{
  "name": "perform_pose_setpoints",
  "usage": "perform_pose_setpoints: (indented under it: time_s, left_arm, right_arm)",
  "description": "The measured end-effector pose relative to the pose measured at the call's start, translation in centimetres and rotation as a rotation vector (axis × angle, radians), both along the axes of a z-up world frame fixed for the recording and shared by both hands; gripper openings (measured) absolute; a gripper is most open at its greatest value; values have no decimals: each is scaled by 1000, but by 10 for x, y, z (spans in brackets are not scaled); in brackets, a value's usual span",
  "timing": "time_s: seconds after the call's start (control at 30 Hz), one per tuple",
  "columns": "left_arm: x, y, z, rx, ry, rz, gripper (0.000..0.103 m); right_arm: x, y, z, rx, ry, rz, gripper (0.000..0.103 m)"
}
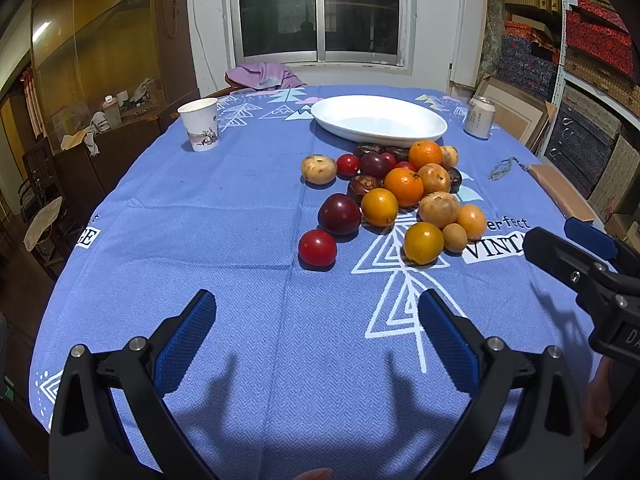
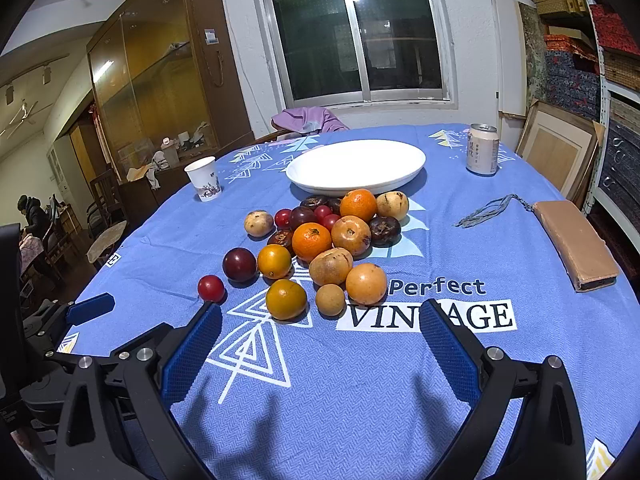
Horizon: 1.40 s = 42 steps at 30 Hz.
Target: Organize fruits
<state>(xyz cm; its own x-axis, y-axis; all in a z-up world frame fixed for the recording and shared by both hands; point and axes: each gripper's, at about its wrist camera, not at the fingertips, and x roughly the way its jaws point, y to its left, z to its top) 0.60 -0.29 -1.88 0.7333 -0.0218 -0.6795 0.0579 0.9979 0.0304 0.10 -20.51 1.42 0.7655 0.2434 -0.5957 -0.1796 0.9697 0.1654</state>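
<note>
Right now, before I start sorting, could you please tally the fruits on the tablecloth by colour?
Red fruits: 4
Dark purple fruits: 2
Dark brown fruits: 4 (some partly hidden in the pile)
Orange fruits: 5
Tan speckled fruits: 5
Total: 20

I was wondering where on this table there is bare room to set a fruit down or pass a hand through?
The white dish holds nothing. Bare cloth lies between the paper cup and the fruit pile, and between the pile and both open grippers, left and right. It is crowded where the pile meets the dish's near rim.
</note>
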Motion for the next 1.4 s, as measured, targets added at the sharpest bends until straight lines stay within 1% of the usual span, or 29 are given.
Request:
perform_pose_setpoints:
  time_s: [0.37, 0.53, 0.63, 0.73, 0.8, 0.83, 0.93, 1.03, 1.1, 1.13, 1.17, 1.2, 1.27, 1.33, 1.4]
  left_arm:
    - [3, -2, -2, 5, 12, -6, 99]
    - [7, 7, -8, 24, 0, -55, 99]
    - [13, 16, -19, 33, 23, -84, 99]
    - [25, 18, -29, 32, 88, -163, 99]
    - [35, 15, -29, 60, 98, -188, 99]
    - [43, 14, -28, 55, 104, -203, 99]
    - [71, 13, -25, 14, 121, -229, 99]
    - [93, 8, -29, 29, 139, -241, 98]
    - [103, 3, -35, 27, 169, -261, 89]
    - [109, 1, -39, 21, 194, -274, 74]
    - [115, 0, -43, 6, 219, -279, 64]
    - [120, 2, -48, -18, 241, -278, 61]
    - [126, 4, -49, -44, 236, -272, 59]
    - [128, 6, -48, -69, 232, -276, 59]
    - [130, 5, -49, -75, 233, -279, 59]
  right_arm:
    - [0, 0, -2, 0, 3, -1, 100]
    - [4, 0, -8, -10, 25, 21, 100]
    - [12, -3, -16, -31, 58, 44, 100]
    - [23, -5, -24, -46, 100, 74, 100]
    - [32, -7, -28, -45, 129, 106, 100]
    - [37, -7, -29, -48, 137, 119, 100]
    - [48, -8, -28, -80, 133, 141, 100]
    - [59, -10, -25, -122, 112, 166, 100]
    - [68, -12, -27, -136, 116, 192, 100]
    - [73, -12, -27, -137, 123, 204, 100]
    - [77, -13, -28, -138, 132, 211, 100]
    - [82, -15, -29, -126, 142, 219, 100]
    - [89, -16, -30, -125, 144, 208, 99]
    - [94, -17, -32, -138, 129, 194, 94]
    - [100, -15, -37, -132, 142, 206, 79]
